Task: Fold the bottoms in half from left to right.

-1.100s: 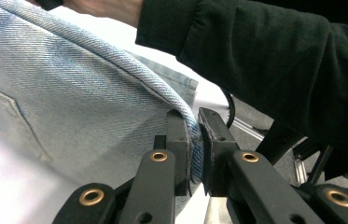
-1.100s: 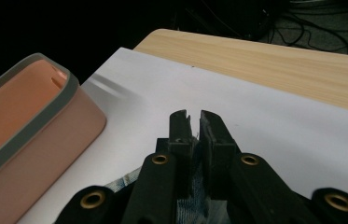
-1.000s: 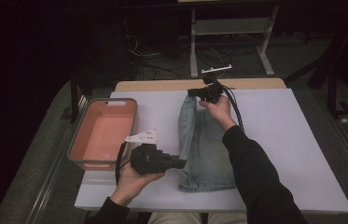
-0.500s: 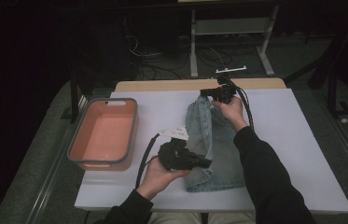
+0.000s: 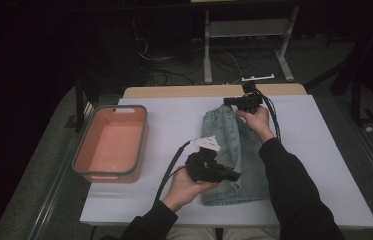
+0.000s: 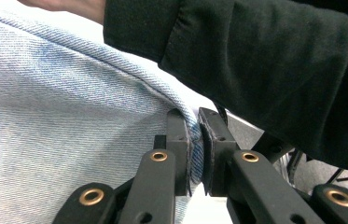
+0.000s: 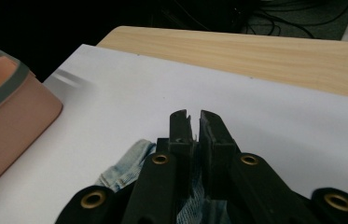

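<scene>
Fingers (image 6: 181,140) of the left gripper (image 5: 209,169) are clamped on a hem edge of the denim shorts (image 5: 234,150), fabric pinched flat between the pads. Right gripper (image 5: 244,102) fingers (image 7: 181,128) are likewise closed on denim at the far end, a fold bunched just below the tips.

Shorts lie lengthwise on the white desk (image 5: 324,165), waistband end far, leg hem near the person, folded over on themselves. Pink bin (image 5: 111,145) sits well apart to the left, nothing in it from what I can see.

Risks, my read:
- Left grip is shallow, right at the hem edge. A quick pull or lift could strip the fabric out of the pads.
- Right grip looks thin too; hard to tell how many layers are caught. If only one, the fold opens when it's lifted.
- Right sleeve (image 6: 255,60) hangs close over the left gripper; arms crossing could snag the cable (image 5: 171,167) or drag the cloth.
- Uneven motion of the two hands would skew the fold.
</scene>
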### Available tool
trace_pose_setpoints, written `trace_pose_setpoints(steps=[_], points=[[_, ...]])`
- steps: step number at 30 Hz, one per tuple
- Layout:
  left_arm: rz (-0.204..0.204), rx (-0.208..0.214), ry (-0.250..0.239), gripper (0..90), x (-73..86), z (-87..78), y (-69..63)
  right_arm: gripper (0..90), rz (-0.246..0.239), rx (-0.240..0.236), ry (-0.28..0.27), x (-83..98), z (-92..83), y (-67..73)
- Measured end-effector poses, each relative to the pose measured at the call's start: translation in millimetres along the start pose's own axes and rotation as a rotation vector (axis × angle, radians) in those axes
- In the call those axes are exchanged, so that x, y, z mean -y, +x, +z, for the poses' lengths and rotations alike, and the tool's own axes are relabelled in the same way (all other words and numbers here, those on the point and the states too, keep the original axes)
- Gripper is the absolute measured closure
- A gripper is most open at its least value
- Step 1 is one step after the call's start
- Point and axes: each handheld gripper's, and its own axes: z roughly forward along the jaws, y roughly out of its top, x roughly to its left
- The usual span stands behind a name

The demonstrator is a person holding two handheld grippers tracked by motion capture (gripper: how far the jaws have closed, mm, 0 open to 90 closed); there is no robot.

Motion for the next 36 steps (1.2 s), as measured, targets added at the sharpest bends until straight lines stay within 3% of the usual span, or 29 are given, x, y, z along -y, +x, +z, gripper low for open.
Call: trace_pose_setpoints(steps=[11,28,36], points=[[0.012,0.015,0.04,82.9,-3.8,34.9,3.8,83.4,0.004,0.018,0.023,5.4,-8.0,-15.5],[0.004,0.049,0.055,82.9,-16.2,76.7,10.0,83.7,0.007,0.029,0.028,11.9,-14.9,-30.6],[-0.02,0.049,0.075,82.9,-16.5,96.3,17.7,83.6,-0.01,0.018,0.04,15.1,-9.7,-36.5]])
